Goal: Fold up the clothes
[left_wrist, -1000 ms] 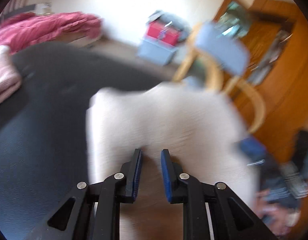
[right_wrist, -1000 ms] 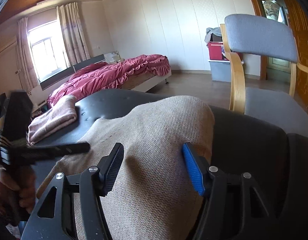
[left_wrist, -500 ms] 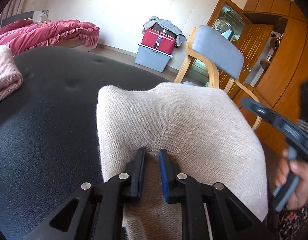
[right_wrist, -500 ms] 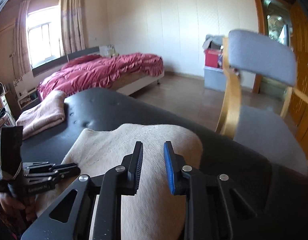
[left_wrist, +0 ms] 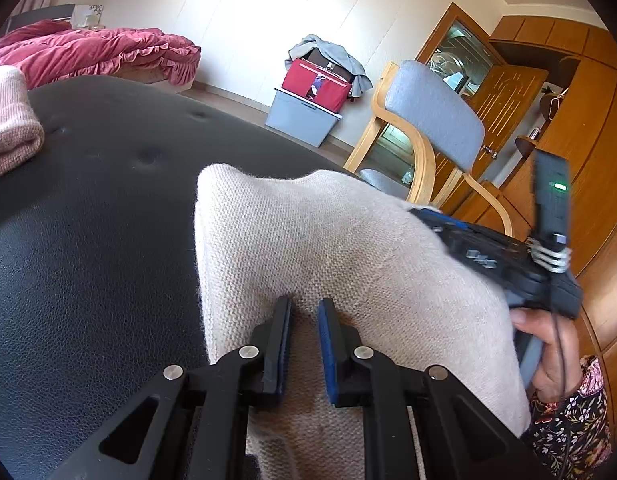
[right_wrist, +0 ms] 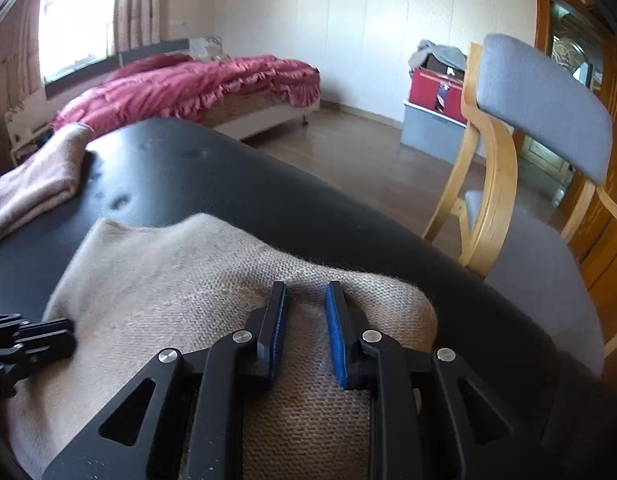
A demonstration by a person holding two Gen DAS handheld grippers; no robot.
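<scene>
Beige knitted garment (left_wrist: 308,240) lies bunched on black padded leather surface (left_wrist: 88,260), toward its near edge, chair side. L gripper (left_wrist: 304,316) pinches a ridge of knit betw. nearly closed fingers; R gripper (right_wrist: 306,300) likewise clamped on a fold at garment's right end. Folded pink knit (right_wrist: 36,176) sits at far left corner, well apart. Judgement: mid-fold, both ends held. To do it well: keep both pinches level, carry cloth evenly, lay edge on edge, avoid dragging wool over leather; release only once flat.
</scene>
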